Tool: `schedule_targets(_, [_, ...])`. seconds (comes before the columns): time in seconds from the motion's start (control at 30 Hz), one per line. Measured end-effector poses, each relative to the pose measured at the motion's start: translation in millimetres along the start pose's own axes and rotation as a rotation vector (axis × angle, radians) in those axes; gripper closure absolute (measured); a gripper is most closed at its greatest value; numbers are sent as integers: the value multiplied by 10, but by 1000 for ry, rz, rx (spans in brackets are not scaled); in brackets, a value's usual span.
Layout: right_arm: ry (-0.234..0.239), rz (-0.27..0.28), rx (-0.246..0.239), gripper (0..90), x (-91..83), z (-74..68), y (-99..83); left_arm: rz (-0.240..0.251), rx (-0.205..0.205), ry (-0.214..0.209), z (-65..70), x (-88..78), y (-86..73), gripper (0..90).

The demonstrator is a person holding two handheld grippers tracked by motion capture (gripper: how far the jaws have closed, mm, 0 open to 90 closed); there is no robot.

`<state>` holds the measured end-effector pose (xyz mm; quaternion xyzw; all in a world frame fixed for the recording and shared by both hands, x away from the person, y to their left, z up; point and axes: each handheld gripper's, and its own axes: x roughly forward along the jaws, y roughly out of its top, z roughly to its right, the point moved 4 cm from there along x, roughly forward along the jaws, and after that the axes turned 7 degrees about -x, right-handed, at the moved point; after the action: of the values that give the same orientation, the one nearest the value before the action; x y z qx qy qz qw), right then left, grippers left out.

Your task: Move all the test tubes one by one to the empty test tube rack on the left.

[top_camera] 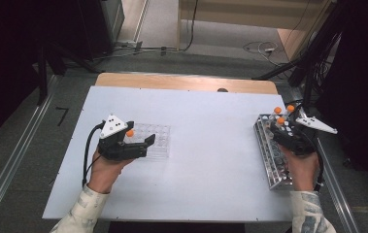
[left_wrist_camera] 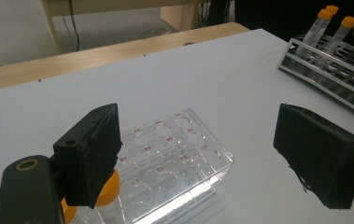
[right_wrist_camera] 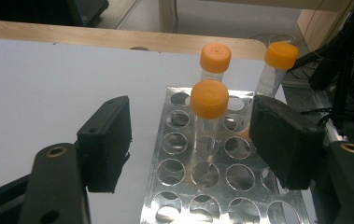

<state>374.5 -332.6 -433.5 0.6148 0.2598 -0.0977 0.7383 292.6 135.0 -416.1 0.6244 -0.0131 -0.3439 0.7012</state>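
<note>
- Left gripper (top_camera: 148, 141) – jaws apart, holding nothing, over the clear rack (top_camera: 159, 138); a capped tube (left_wrist_camera: 105, 192) stands in it beside one pad.
- Right gripper (right_wrist_camera: 191, 142) – jaws apart around a tube (right_wrist_camera: 208, 112) standing in the metal rack (right_wrist_camera: 174, 163), pads not touching.

- Left gripper view: the orange-capped tube (left_wrist_camera: 107, 189) sits half behind the near jaw, its lower end cut off.
- Metal rack (right_wrist_camera: 212, 177) runs past the bottom edge.
- High view: rack holes too small to count.
</note>
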Motion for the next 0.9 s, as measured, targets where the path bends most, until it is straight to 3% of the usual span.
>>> schedule_targets(0.13, [-10,-4,3,374,71,15,8,-5,5,-6,20,11,-7,152])
schedule_targets(0.3, [-14,-69,7,435,192,24,-21,-2,1,-6,24,11,-5,152])
schedule_targets(0.4, [-15,-86,32,487,242,49,-28,0,-1,-4,19,5,-3,153])
schedule_targets(0.7, [-26,-157,46,584,358,72,-33,-6,3,-4,20,10,-7,156])
schedule_targets(0.9, [-45,-180,29,697,385,60,-36,-4,2,-4,29,9,-9,162])
